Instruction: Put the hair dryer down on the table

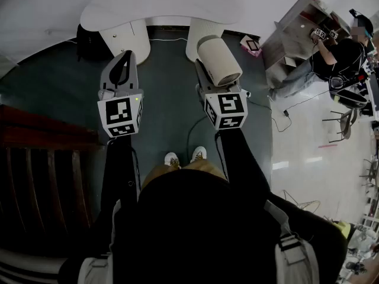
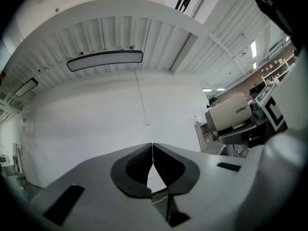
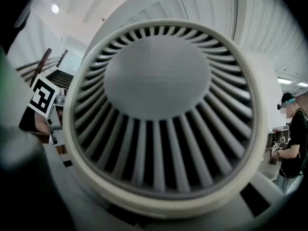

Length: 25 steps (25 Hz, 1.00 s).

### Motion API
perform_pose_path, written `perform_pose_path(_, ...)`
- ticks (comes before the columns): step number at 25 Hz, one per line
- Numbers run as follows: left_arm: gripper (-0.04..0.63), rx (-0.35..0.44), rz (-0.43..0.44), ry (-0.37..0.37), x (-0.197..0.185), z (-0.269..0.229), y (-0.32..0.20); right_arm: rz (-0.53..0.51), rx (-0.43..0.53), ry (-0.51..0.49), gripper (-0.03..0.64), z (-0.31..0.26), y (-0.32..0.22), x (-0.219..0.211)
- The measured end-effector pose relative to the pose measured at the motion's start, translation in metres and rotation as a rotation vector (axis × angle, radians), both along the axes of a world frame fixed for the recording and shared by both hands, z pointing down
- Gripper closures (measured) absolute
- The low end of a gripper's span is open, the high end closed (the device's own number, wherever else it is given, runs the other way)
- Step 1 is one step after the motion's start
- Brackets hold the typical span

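Observation:
A cream hair dryer (image 1: 220, 59) with a round barrel is held in my right gripper (image 1: 208, 76), whose jaws are shut on it from below. It hangs above the dark floor, just short of the white table (image 1: 160, 5). In the right gripper view its slatted rear grille (image 3: 159, 109) fills the picture and hides the jaws. My left gripper (image 1: 123, 64) is held level to the left of it, shut and with nothing in it. In the left gripper view its black pads (image 2: 139, 165) meet, and the hair dryer (image 2: 231, 115) shows at the right.
The table stands on white pedestal legs (image 1: 125, 37). A dark wooden chair back (image 1: 41, 176) is at the left. A cable (image 1: 192, 129) lies on the floor by the person's shoes (image 1: 185, 157). Another person (image 1: 340, 55) sits at a desk (image 1: 296, 22) at the far right.

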<state>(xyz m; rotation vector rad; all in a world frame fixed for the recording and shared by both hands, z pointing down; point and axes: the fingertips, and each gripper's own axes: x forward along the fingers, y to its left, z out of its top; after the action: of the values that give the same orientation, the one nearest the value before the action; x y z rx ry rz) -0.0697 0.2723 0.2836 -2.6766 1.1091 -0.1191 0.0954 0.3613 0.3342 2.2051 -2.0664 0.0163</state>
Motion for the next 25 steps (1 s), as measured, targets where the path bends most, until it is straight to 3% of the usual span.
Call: perform_pose_path(25, 0.578, 0.001, -0.003, 0.017, -0.021, 0.000, -0.001, 0.042, -0.018, 0.009, 0.439, 0.004, -0.002, -0.007)
